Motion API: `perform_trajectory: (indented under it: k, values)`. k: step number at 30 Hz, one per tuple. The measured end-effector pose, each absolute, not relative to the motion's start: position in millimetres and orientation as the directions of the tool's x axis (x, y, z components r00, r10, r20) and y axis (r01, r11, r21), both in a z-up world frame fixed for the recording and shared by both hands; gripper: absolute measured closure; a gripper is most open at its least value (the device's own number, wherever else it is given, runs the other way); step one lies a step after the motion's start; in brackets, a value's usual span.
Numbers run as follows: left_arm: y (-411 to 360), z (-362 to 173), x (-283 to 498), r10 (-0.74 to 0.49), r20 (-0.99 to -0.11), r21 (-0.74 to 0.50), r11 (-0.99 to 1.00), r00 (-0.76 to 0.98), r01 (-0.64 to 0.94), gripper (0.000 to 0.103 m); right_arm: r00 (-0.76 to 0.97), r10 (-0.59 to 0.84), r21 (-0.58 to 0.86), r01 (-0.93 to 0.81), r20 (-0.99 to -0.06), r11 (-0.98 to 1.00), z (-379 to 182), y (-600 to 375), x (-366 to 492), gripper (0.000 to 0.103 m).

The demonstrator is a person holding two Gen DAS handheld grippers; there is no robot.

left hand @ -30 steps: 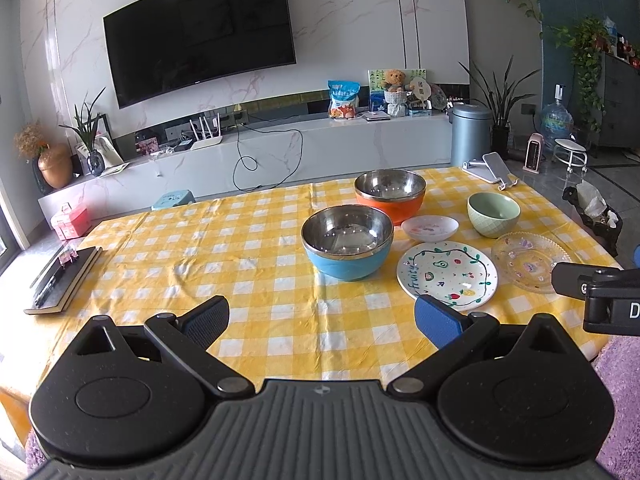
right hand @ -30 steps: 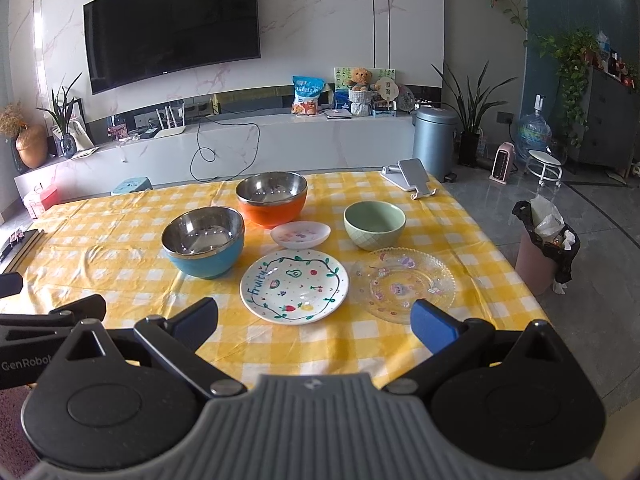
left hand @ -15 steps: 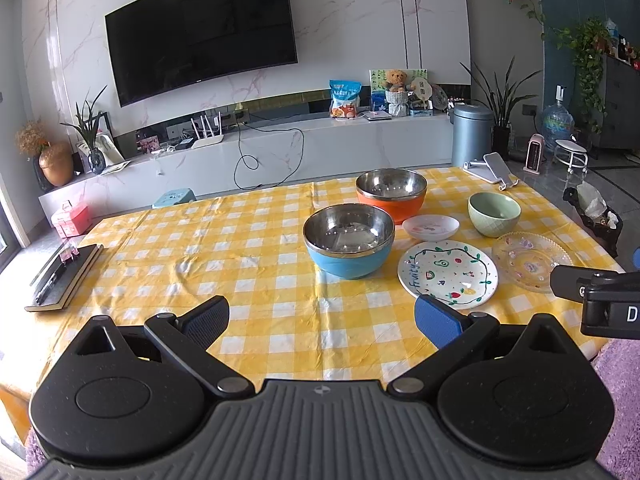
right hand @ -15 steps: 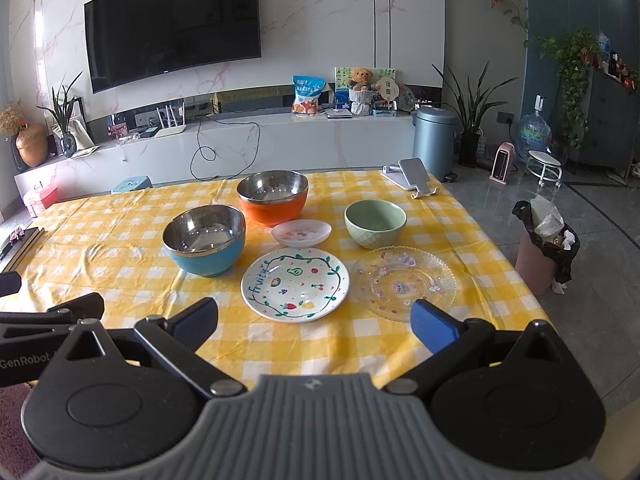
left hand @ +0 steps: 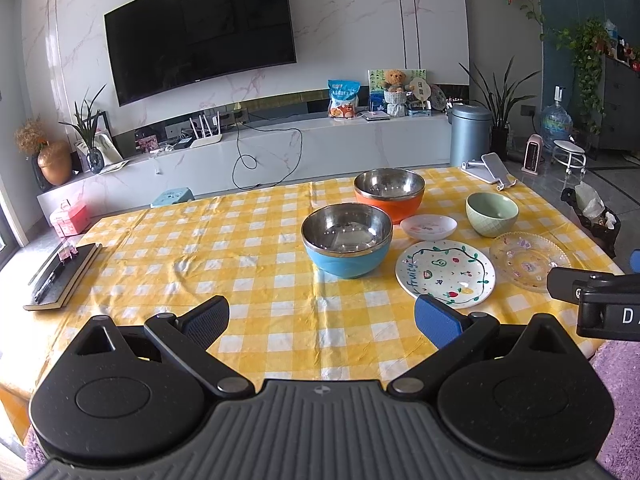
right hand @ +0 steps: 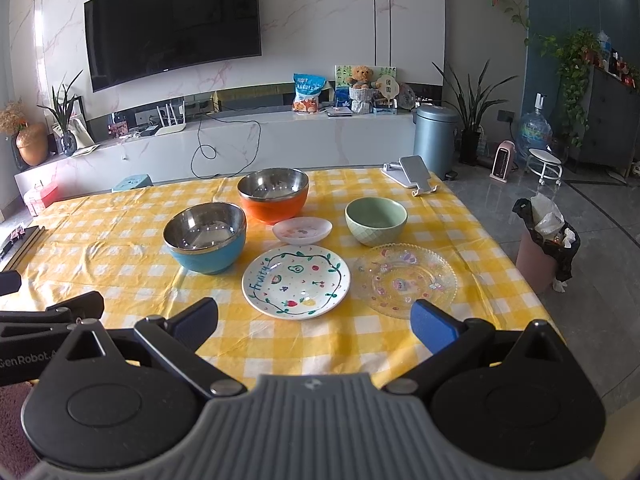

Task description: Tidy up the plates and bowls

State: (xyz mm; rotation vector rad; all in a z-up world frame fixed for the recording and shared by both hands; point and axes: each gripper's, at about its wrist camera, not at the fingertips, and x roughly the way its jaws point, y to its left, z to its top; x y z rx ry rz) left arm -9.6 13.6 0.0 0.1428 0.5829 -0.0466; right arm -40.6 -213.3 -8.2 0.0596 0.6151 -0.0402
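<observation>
On the yellow checked table [left hand: 224,256] stand a blue steel bowl [left hand: 346,245] [right hand: 205,237], an orange steel bowl [left hand: 389,194] [right hand: 273,195] behind it, and a green ceramic bowl [left hand: 491,214] [right hand: 375,221]. A small white saucer [left hand: 428,227] [right hand: 302,230], a white painted "Fruity" plate [left hand: 445,272] [right hand: 296,281] and a clear glass plate [left hand: 529,260] [right hand: 406,279] lie beside them. My left gripper [left hand: 322,316] is open, empty, near the front edge. My right gripper [right hand: 314,320] is open and empty, just short of the two large plates.
A dark notebook [left hand: 62,276] lies at the table's left edge and a phone stand [right hand: 412,174] at the far right corner. A bin with a black bag [right hand: 546,244] stands on the floor right of the table. A TV cabinet runs along the back wall.
Both grippers have crept very slightly forward and upward over the table; the dishes have not moved and both grippers stay open.
</observation>
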Motion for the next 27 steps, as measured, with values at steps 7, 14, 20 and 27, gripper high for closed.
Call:
perform_trajectory:
  k: [7, 14, 20, 27]
  values:
    - [14, -1, -11, -0.002, -0.553, 0.122, 0.989, 0.833, 0.083, 0.000, 0.815, -0.020, 0.044, 0.055, -0.579, 0.998, -8, -213, -40, 0.003]
    - [15, -3, -13, -0.014, -0.559, 0.098, 0.992, 0.829, 0.083, 0.000, 0.814, -0.009, 0.054, 0.050, -0.581, 0.997, -14, -211, -43, 0.003]
    - [24, -4, -3, -0.166, -0.566, -0.070, 0.986, 0.807, 0.154, 0.000, 0.816, 0.007, 0.088, 0.054, -0.578, 0.995, -21, -220, -38, 0.003]
    - [21, -15, 23, -0.226, -0.591, -0.136, 0.974, 0.774, 0.180, 0.009, 0.819, 0.059, 0.149, 0.033, -0.570, 0.988, -38, -241, -14, 0.019]
